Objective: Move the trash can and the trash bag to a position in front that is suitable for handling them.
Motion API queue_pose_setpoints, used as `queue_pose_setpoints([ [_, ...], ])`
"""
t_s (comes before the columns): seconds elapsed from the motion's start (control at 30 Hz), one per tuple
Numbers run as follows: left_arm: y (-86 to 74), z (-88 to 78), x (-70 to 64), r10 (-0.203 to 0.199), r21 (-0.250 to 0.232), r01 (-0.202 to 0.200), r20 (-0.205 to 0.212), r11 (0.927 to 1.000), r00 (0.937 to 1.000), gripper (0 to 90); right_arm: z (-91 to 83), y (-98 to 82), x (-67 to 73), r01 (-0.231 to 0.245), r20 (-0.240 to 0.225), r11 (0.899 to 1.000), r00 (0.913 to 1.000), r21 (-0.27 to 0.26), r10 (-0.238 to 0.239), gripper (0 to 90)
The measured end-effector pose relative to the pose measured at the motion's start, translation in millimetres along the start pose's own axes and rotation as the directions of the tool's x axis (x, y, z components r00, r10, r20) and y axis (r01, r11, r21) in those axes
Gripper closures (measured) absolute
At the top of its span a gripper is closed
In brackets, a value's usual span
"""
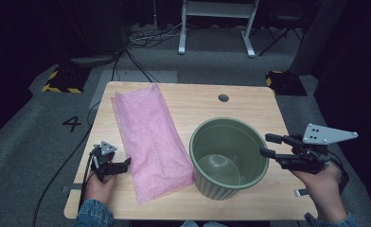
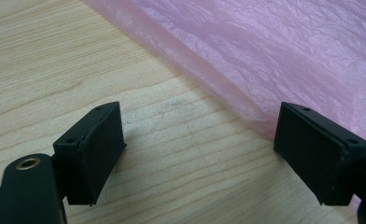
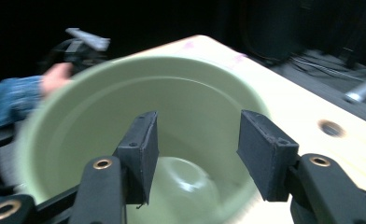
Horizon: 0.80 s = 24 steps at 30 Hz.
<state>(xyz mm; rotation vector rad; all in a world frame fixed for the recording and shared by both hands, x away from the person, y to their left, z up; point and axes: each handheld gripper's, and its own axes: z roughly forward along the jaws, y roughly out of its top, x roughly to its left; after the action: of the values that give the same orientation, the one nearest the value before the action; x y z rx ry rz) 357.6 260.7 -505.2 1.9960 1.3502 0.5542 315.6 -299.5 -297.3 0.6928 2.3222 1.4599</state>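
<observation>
A pale wooden surface (image 1: 250, 201) in a dark room carries a pink plastic bag and a green pot, with a hand-held tool at each side.

The left tool (image 1: 122, 166) sits low over the wood near the person's edge, jaws spread wide and holding nothing; the long edge of the pink bag (image 1: 150, 137) lies just ahead of its jaws, and in the left gripper view the far jaw overlaps that edge, though contact cannot be told. The bag (image 2: 274, 51) is flat and crinkled, stretching away from this tool toward the far side. The right tool (image 1: 267, 145) is held up at the rim of the green pot (image 1: 228, 158), jaws parted and gripping nothing; its own view looks down between them into the empty pot (image 3: 78, 116), with the left hand (image 3: 55, 77) beyond it. A round hole (image 1: 223, 98) marks the wood beyond the pot.
</observation>
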Motion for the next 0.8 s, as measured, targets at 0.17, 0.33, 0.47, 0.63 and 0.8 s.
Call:
queue_pose_setpoints([
  [0.17, 0.0, -0.1, 0.1, 0.002, 0.001, -0.002, 0.000, 1.0000, 1.0000, 15.9, -10.9, -21.9, -29.1, -0.074, 0.110, 0.997, 0.9911, -0.008, 0.074, 47.1],
  [0.33, 0.0, 0.0, 0.1, 0.001, 0.000, -0.001, 0.000, 1.0000, 1.0000, 15.9, -11.4, -53.9, -53.7, -0.124, 0.234, 0.992, 0.9658, 0.037, 0.113, 45.8],
  [0.47, 0.2, -0.1, 0.1, 0.001, 0.002, -0.001, -0.001, 1.0000, 1.0000, 15.9, -6.0, -85.8, -71.7, -0.202, 0.295, 0.977, 0.9395, 0.065, 0.174, 44.2],
  [0.63, -1.8, -2.9, 4.5, -0.023, -0.017, 0.023, -0.020, 0.9996, 0.9995, 22.8, 6.7, -125.4, -81.5, -0.263, 0.318, 0.960, 0.9215, 0.091, 0.223, 45.3],
  [0.8, -1.4, -5.1, 12.7, -0.070, -0.019, 0.070, -0.005, 0.9974, 0.9975, 27.3, 33.5, -167.9, -77.5, -0.289, 0.353, 0.939, 0.9118, 0.189, 0.210, 47.2],
])
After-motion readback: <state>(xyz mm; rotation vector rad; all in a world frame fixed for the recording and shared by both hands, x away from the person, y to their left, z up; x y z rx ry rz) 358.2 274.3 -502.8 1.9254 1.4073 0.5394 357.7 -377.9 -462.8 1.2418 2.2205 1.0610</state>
